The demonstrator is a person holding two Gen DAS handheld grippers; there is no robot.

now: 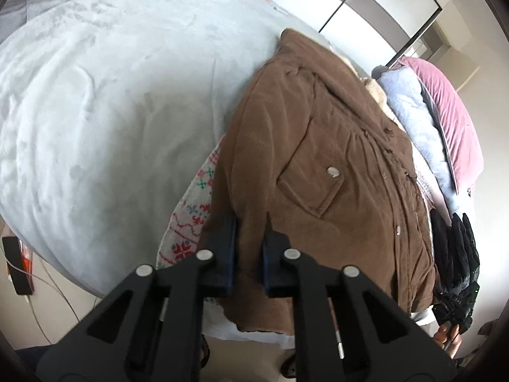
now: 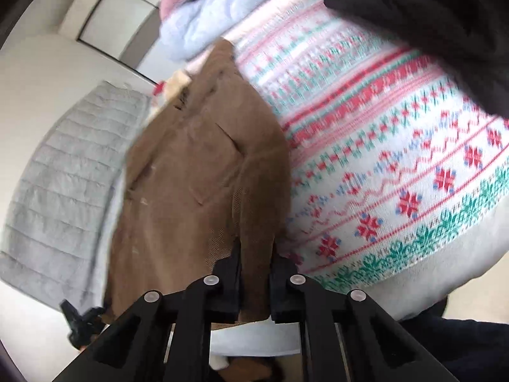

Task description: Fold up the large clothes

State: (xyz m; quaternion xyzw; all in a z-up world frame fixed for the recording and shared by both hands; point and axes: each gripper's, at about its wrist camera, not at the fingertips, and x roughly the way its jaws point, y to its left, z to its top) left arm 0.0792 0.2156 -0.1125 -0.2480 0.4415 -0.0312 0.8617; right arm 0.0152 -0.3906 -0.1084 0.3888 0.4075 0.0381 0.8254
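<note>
A brown corduroy jacket (image 1: 321,165) lies folded lengthwise on the pale bed cover (image 1: 105,102), with a flap pocket and snap button facing up. My left gripper (image 1: 251,222) is shut on the jacket's near hem. In the right wrist view my right gripper (image 2: 256,251) is shut on the same jacket (image 2: 197,172) at another hem corner. The right gripper also shows in the left wrist view (image 1: 458,254), at the jacket's right edge. A white knit sweater with red and green snowflakes (image 2: 397,159) lies under and beside the jacket, and its edge peeks out in the left wrist view (image 1: 191,216).
A pile of other clothes sits past the jacket: a light blue fleece (image 1: 410,111) and a pink garment (image 1: 451,111). A grey quilted blanket (image 2: 63,191) lies on the bed. A black device with cables (image 1: 16,264) sits on the floor at left. Wardrobe doors (image 1: 381,0) stand behind.
</note>
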